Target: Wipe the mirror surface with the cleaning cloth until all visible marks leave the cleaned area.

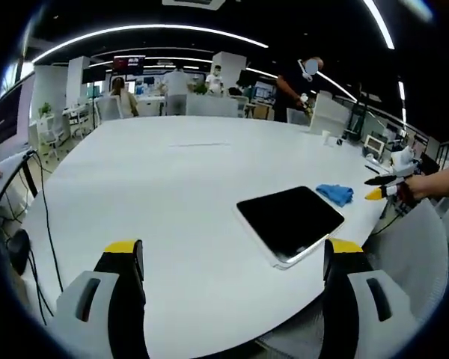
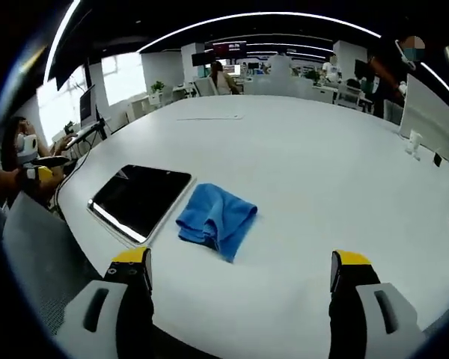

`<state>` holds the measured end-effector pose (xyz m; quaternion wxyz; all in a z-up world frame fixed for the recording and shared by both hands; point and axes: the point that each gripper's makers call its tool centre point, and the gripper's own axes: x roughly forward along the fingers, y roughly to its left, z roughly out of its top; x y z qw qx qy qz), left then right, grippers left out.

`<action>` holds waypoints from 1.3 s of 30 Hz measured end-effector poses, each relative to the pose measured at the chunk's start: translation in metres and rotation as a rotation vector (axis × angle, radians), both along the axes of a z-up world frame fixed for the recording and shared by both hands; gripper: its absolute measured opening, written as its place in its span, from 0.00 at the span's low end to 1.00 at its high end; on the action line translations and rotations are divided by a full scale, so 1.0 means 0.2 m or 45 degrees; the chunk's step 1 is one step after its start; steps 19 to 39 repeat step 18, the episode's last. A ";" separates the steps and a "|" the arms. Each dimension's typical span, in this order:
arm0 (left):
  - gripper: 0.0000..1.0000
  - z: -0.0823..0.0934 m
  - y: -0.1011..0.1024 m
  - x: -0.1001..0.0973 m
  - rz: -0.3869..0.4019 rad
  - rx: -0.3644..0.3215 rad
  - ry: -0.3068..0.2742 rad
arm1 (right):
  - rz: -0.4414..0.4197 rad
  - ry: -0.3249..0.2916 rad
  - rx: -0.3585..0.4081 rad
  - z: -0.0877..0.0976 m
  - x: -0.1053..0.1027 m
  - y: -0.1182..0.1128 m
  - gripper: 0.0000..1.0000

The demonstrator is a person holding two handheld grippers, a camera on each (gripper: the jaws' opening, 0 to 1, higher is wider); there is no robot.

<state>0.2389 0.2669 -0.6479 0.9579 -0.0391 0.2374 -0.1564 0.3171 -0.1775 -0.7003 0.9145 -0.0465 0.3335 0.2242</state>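
The mirror (image 1: 290, 219) is a dark, glossy rectangular slab with a pale rim, lying flat near the white table's edge; in the right gripper view the mirror (image 2: 138, 200) lies left of centre. A crumpled blue cloth (image 1: 335, 194) rests on the table just beyond its far corner, and this cloth (image 2: 215, 215) lies right in front of my right gripper (image 2: 241, 269). My left gripper (image 1: 233, 258) is open and empty, short of the mirror. The right gripper (image 1: 379, 188) comes in from the right, jaws apart, holding nothing. The left gripper (image 2: 46, 166) shows at the left edge.
The large white table (image 1: 179, 172) stretches far back. A grey chair (image 1: 415, 247) stands at its near edge, with cables (image 1: 43, 202) hanging at the left. A small white cup (image 1: 326, 137) and a monitor (image 2: 426, 112) stand at the far side. People work in the background.
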 end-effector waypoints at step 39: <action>0.99 0.01 0.02 -0.05 -0.020 0.012 -0.005 | 0.007 -0.010 0.005 0.00 -0.07 0.04 0.98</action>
